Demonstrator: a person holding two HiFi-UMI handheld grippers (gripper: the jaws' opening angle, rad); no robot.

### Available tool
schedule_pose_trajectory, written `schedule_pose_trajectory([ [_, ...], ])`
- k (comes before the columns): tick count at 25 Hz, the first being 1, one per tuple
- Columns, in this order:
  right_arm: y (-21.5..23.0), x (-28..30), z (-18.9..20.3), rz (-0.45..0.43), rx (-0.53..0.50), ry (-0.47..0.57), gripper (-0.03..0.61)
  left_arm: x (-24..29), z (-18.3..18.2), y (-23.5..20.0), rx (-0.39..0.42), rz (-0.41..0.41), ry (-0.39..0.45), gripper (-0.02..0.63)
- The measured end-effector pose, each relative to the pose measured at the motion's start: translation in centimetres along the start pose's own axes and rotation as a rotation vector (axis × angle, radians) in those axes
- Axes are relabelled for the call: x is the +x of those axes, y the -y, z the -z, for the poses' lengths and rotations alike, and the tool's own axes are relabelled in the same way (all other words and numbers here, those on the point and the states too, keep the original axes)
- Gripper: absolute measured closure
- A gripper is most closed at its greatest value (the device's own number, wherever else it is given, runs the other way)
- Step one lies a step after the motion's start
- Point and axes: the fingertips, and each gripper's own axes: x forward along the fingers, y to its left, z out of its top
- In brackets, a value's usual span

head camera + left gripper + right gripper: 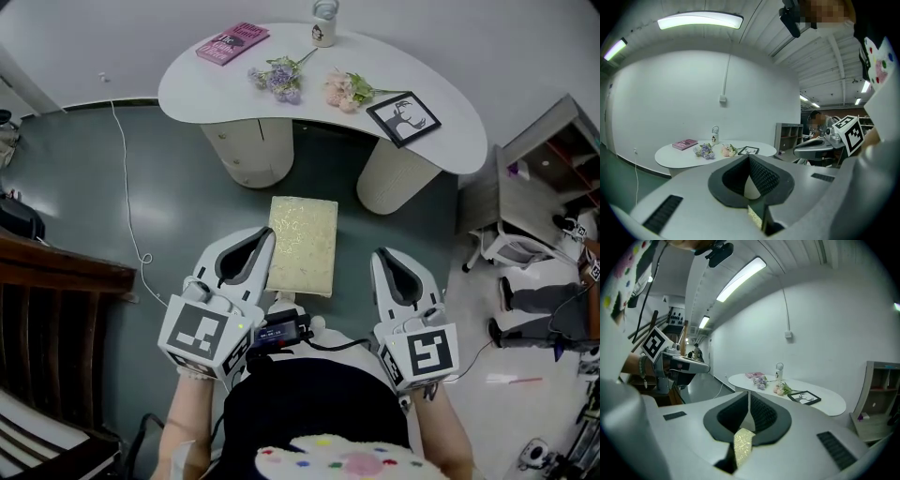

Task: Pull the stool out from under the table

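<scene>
**Q:** What was the state and pose of the two tools nearest the operator?

**A:** The left gripper had its jaws pressed together with nothing between them. The right gripper was likewise closed and empty. Both were held low in front of the body and pointed forward toward the table, one on each side of the near end of the stool. The left tip lay just beside the stool's left edge (contact could not be confirmed). The right tip stood apart from its right edge.

**Q:** Where was the stool, and how was it judged to handle?

**A:** It stood on the grey-green floor, just short of the table's two pedestals and apparently clear of the tabletop. Its seat was a yellow patterned cushion, judged soft and yielding on top over a stiff body. It was judged moderately heavy but likely to slide on the smooth floor. The recommended hold was the near rim of the seat or its two long sides, not the cushion face. The jaws would have had to spread first.

**Q:** What lay beyond it?

**A:** The white table carried a pink book, two flower sprigs, a framed picture and a small bottle.
</scene>
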Motion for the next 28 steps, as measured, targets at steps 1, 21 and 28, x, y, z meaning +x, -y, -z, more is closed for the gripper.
schedule_pose_trajectory([
  [1,0.1,-0.2,0.0,0.004,-0.011,0.001,0.535,-0.1,0.1,0.3,0.005,0.000,-0.002,0.597],
  [21,0.6,-0.9,1.3,0.011,0.006,-0.025,0.535,0.4,0.8,2.3,0.022,0.022,-0.017,0.597],
  [28,0.3,-0.8,1.1,-0.001,0.010,-0.024,0.535,0.4,0.9,2.0,0.020,0.015,-0.022,0.597],
])
